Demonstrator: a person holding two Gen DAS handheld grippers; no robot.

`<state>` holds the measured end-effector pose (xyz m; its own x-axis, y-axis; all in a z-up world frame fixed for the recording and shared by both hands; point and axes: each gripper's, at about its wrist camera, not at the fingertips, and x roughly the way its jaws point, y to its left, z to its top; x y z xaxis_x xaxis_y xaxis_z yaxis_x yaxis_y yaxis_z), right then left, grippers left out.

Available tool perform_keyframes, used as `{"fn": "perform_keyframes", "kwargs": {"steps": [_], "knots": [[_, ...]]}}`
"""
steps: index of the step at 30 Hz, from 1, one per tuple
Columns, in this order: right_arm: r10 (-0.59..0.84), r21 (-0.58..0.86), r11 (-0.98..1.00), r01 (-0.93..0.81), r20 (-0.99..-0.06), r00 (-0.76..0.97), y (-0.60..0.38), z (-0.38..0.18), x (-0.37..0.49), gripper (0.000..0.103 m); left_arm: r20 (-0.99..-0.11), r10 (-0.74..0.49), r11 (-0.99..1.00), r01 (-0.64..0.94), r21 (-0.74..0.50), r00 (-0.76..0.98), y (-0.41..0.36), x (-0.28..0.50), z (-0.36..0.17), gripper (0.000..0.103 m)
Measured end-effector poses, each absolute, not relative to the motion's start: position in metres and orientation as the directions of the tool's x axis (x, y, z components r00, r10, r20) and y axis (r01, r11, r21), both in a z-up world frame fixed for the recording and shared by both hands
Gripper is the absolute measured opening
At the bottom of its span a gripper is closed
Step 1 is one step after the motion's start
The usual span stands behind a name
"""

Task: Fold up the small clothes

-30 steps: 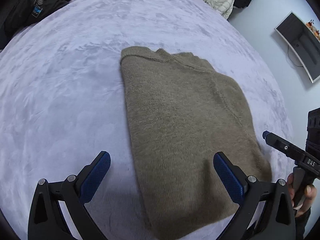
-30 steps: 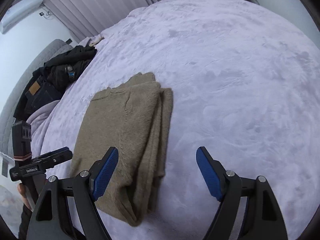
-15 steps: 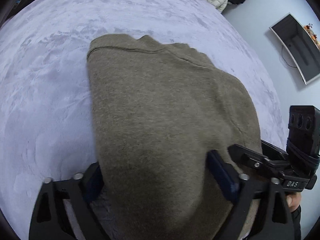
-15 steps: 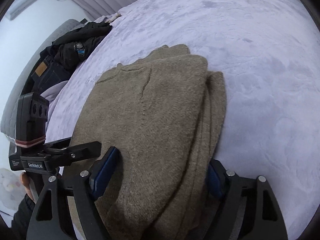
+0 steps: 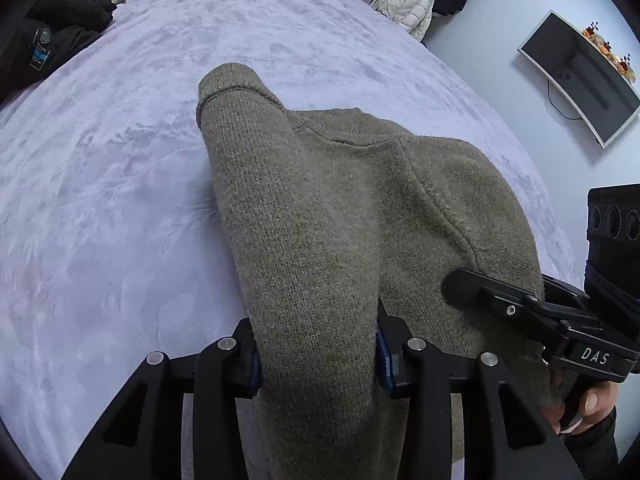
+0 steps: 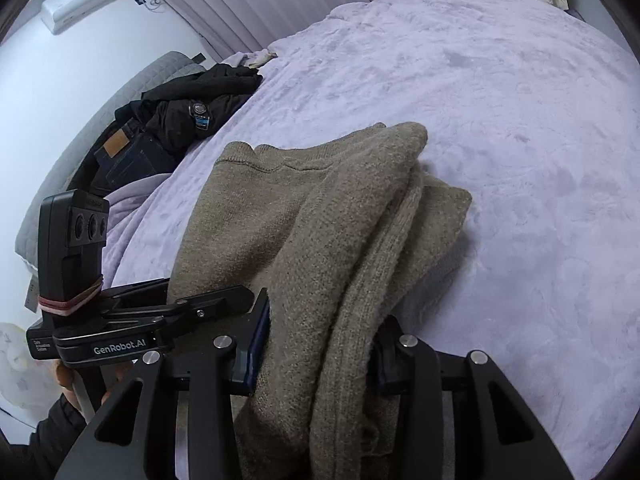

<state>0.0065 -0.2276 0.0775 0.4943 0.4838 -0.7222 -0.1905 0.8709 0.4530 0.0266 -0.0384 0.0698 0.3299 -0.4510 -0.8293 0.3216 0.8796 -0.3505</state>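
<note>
A folded olive knit sweater (image 5: pixel 360 200) lies on the lilac bed blanket (image 5: pixel 100 200). My left gripper (image 5: pixel 320 360) is closing on the sweater's near left corner, and the fabric bunches up between its blue pads (image 5: pixel 385 356). My right gripper (image 6: pixel 318 360) is closing on the near right corner, where several stacked layers of the sweater (image 6: pixel 300 208) fill the jaws. Both near corners ride up off the blanket. In each wrist view the other gripper shows at the side, held by a hand.
A pile of black clothes (image 6: pixel 188 108) and dark jeans (image 6: pixel 128 156) lies at the bed's far left edge. A white jacket (image 5: pixel 412 4) hangs beyond the far edge. A dark screen (image 5: pixel 580 76) is on the right wall. Blanket stretches all around the sweater.
Both grippers came forward over the sweater's near edge with jaws wide. Their jaws have since narrowed onto the fabric, and the near corners have lifted and bunched.
</note>
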Motion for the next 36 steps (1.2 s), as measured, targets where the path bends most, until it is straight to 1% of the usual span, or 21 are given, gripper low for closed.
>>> {"fn": "perform_keyframes", "kwargs": {"steps": [10,18,23,28,29,30,31,32,34,36], "knots": [[0.504,0.428,0.863,-0.267,-0.706,0.497,-0.184,0.109,-0.03,0.044,-0.833,-0.414,0.898,0.315,-0.307,0.367,0.005,-0.016,0.103,0.043],[0.526,0.42,0.85,-0.317,-0.701,0.481,-0.145,0.118,-0.062,0.044,-0.833,-0.385,0.916,0.28,-0.289,0.399,0.039,-0.053,0.111,0.043],[0.531,0.416,0.846,-0.333,-0.711,0.461,-0.124,0.11,-0.08,0.044,-0.841,-0.379,0.919,0.261,-0.294,0.385,0.055,-0.07,0.094,0.043],[0.497,0.388,0.864,-0.32,-0.755,0.428,-0.115,0.083,-0.084,0.044,-0.862,-0.378,0.921,0.235,-0.311,0.339,0.058,-0.068,0.058,0.044],[0.485,0.379,0.871,-0.313,-0.766,0.422,-0.115,0.076,-0.084,0.044,-0.862,-0.373,0.923,0.235,-0.305,0.343,0.059,-0.068,0.052,0.049],[0.471,0.372,0.878,-0.299,-0.777,0.417,-0.117,0.068,-0.082,0.044,-0.858,-0.372,0.924,0.229,-0.306,0.354,0.062,-0.069,0.047,0.06],[0.456,0.368,0.887,-0.278,-0.791,0.408,-0.121,0.058,-0.08,0.046,-0.853,-0.38,0.922,0.217,-0.32,0.359,0.067,-0.069,0.044,0.065],[0.453,0.376,0.89,-0.258,-0.798,0.397,-0.126,0.05,-0.078,0.053,-0.847,-0.394,0.917,0.208,-0.34,0.356,0.071,-0.069,0.042,0.071],[0.477,0.436,0.879,-0.194,-0.789,0.387,-0.142,0.039,-0.077,0.061,-0.831,-0.437,0.899,0.201,-0.389,0.344,0.083,-0.072,0.042,0.071],[0.504,0.485,0.861,-0.156,-0.77,0.391,-0.157,0.039,-0.079,0.062,-0.826,-0.427,0.904,0.19,-0.383,0.368,0.096,-0.078,0.052,0.071]]}}
